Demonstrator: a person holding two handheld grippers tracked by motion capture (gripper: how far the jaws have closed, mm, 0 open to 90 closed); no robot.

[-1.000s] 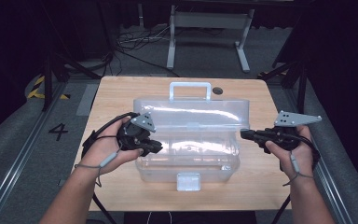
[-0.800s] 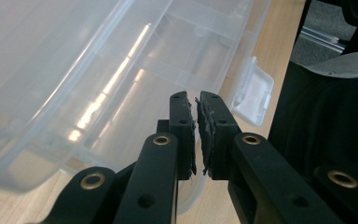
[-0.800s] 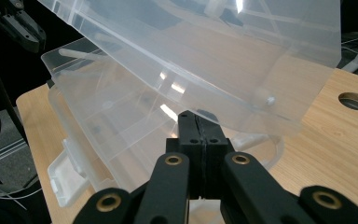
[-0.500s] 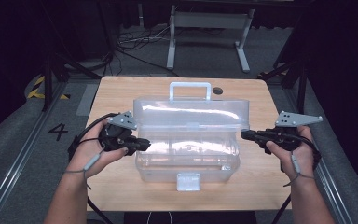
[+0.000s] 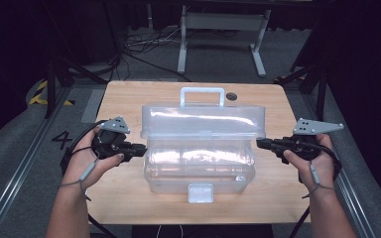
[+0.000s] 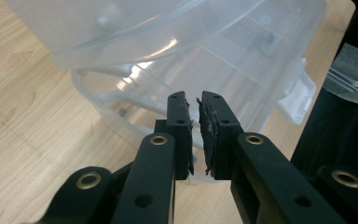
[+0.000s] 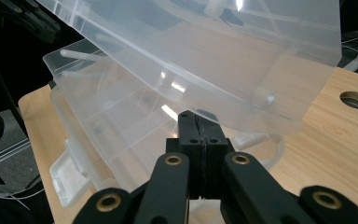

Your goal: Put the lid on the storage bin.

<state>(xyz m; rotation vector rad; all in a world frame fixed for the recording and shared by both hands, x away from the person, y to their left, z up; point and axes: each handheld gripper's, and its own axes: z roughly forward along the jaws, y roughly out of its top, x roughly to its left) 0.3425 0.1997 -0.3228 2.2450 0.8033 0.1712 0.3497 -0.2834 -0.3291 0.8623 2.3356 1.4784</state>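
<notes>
A clear plastic toolbox (image 5: 198, 168) stands mid-table with its lid (image 5: 203, 121) tipped up and back, white handle (image 5: 202, 94) at the far side, latch (image 5: 201, 192) at the front. My left gripper (image 5: 141, 147) is level at the box's left end, just off the wall. In the left gripper view its jaws (image 6: 195, 100) have just been opening to a narrow gap with nothing between them. My right gripper (image 5: 259, 143) points at the box's right end, and its jaws (image 7: 196, 119) are shut together on nothing, under the lid's edge (image 7: 261, 107).
The wooden table (image 5: 129, 99) has a round hole (image 5: 231, 96) behind the box. Bare tabletop lies left, right and in front of the box. Dark floor, cables and a metal stand (image 5: 218, 29) lie beyond the far edge.
My left hand has drawn leftward, from over the box's left part to beside its left end. The right hand and the box have stayed put.
</notes>
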